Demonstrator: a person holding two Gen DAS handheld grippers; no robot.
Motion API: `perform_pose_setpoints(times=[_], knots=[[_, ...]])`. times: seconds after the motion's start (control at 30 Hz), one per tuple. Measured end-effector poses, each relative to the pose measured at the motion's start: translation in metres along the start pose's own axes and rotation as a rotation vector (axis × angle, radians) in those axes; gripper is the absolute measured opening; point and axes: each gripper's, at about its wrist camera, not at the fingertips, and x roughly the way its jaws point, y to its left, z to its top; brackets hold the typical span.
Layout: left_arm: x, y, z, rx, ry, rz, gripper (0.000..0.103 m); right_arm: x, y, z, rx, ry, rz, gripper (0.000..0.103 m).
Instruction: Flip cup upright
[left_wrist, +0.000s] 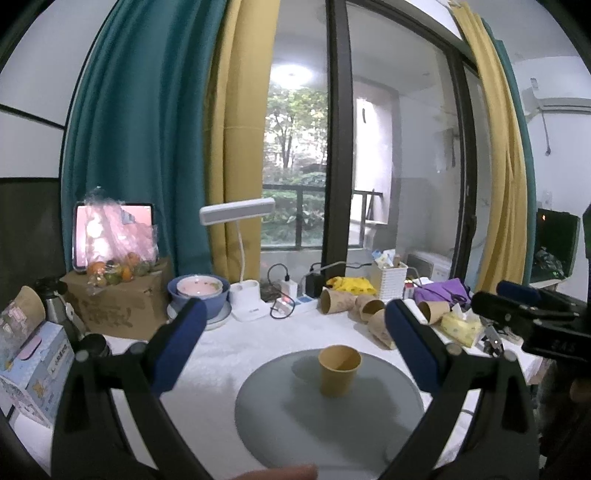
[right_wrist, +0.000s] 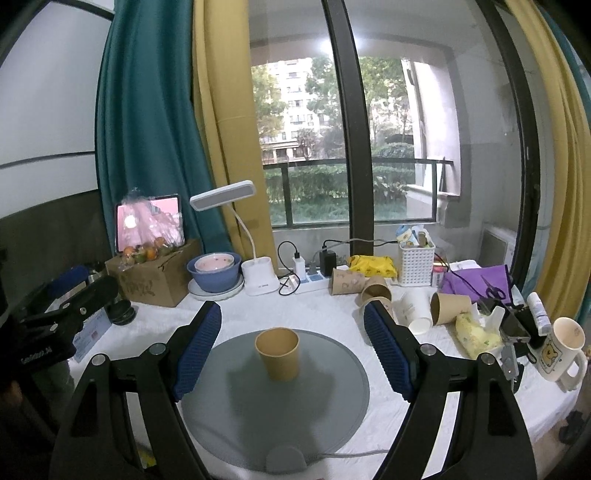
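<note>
A brown paper cup (left_wrist: 339, 371) stands upright, mouth up, on a round grey mat (left_wrist: 295, 424); it also shows in the right wrist view (right_wrist: 277, 353) on the mat (right_wrist: 236, 413). My left gripper (left_wrist: 293, 343) is open and empty, its blue pads wide apart, held back from the cup. My right gripper (right_wrist: 291, 345) is open and empty, its pads either side of the cup but nearer the camera. Each gripper shows at the edge of the other's view.
Several brown paper cups (right_wrist: 376, 290) lie on their sides at the back, with a white cup (right_wrist: 415, 310). A bear mug (right_wrist: 563, 349), tissue pack (right_wrist: 476, 336), white basket (right_wrist: 416, 264), desk lamp (right_wrist: 258, 273), blue bowls (right_wrist: 216, 273), cardboard box (right_wrist: 155, 280) and power strip surround the mat.
</note>
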Motion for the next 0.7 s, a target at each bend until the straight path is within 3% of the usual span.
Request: perform_pose_setpoints(times=[0.7], knots=[[-0.0016,-0.0069,-0.0014,-0.006,0.010,-0.025,0.098,0.0034,0.0031,0.0025,-0.007,0.013,0.005,0.082]])
